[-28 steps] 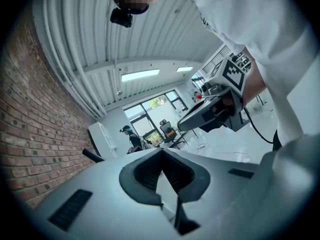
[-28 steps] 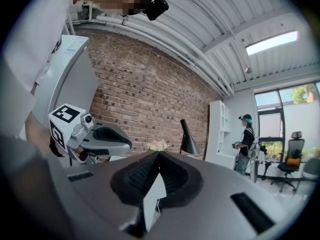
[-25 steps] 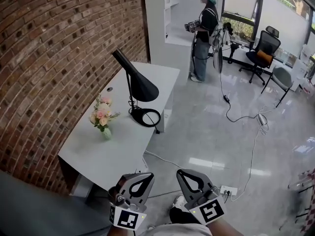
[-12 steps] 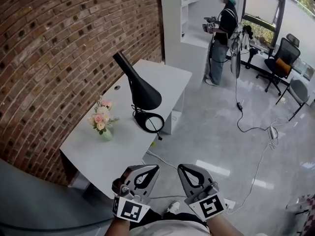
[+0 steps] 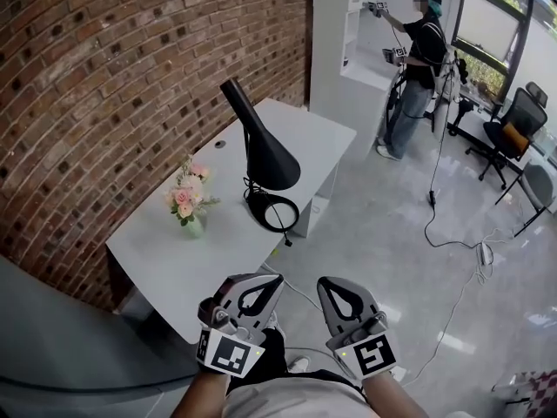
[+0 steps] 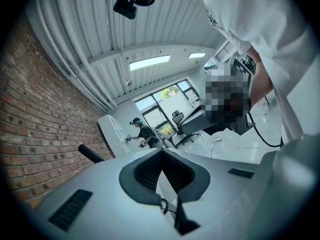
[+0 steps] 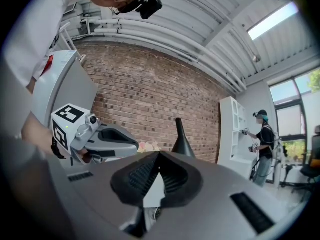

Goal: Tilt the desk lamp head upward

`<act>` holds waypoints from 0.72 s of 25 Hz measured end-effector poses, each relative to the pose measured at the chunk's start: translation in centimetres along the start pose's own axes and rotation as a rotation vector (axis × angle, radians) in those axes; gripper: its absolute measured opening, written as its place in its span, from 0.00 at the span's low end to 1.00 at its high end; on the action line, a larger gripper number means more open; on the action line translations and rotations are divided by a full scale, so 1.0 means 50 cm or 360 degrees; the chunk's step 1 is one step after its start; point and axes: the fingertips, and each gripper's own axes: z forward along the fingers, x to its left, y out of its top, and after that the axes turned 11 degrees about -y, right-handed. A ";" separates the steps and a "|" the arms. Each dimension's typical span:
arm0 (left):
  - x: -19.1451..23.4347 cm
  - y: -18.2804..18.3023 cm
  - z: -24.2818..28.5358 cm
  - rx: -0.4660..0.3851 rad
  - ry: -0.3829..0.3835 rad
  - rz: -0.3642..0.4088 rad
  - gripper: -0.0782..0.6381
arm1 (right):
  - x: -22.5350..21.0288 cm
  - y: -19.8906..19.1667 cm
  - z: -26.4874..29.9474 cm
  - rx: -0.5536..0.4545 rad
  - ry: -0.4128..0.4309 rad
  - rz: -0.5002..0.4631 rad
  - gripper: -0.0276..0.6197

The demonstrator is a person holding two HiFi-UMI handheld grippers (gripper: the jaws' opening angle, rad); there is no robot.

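Nothing is done yet. The lamp (image 5: 264,157) stands on the tabletop (image 5: 209,259) at 12 o'clock, aimed downward. The left tool (image 5: 259,286) and right tool (image 5: 338,291), both pressed together and empty, hang well short of it. Reaching and tilting remain.
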 end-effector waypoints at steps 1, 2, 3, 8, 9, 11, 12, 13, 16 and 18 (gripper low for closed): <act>0.004 -0.004 0.005 -0.0005 0.0001 0.0002 0.12 | -0.002 -0.001 0.007 0.0000 0.0002 -0.0006 0.07; 0.008 -0.009 0.010 -0.0009 -0.0002 -0.0001 0.12 | -0.004 -0.002 0.016 -0.0001 0.0003 -0.0012 0.07; 0.013 -0.015 0.017 -0.0013 -0.0006 -0.0005 0.12 | -0.008 -0.002 0.025 0.0000 0.0002 -0.0018 0.07; 0.058 -0.042 0.052 -0.0034 0.0015 -0.0017 0.12 | -0.041 -0.005 0.081 -0.0001 -0.0013 -0.0061 0.07; 0.067 -0.051 0.058 -0.0019 0.0010 -0.0032 0.12 | -0.048 -0.006 0.095 0.0000 -0.0017 -0.0066 0.07; 0.091 -0.071 0.070 0.0020 0.0003 -0.0064 0.12 | -0.057 -0.011 0.128 -0.0001 -0.0020 -0.0078 0.07; 0.104 -0.080 0.076 0.0032 -0.0001 -0.0079 0.12 | -0.060 -0.015 0.145 -0.0002 -0.0019 -0.0083 0.07; 0.116 -0.088 0.082 0.0030 -0.0004 -0.0087 0.12 | -0.061 -0.020 0.161 0.0001 -0.0017 -0.0086 0.07; 0.151 -0.122 0.104 0.0010 -0.0007 -0.0093 0.12 | -0.070 -0.048 0.214 0.0045 -0.0017 -0.0086 0.07; 0.182 -0.144 0.120 0.0012 0.0002 -0.0108 0.12 | -0.078 -0.063 0.258 0.0059 -0.0004 -0.0088 0.07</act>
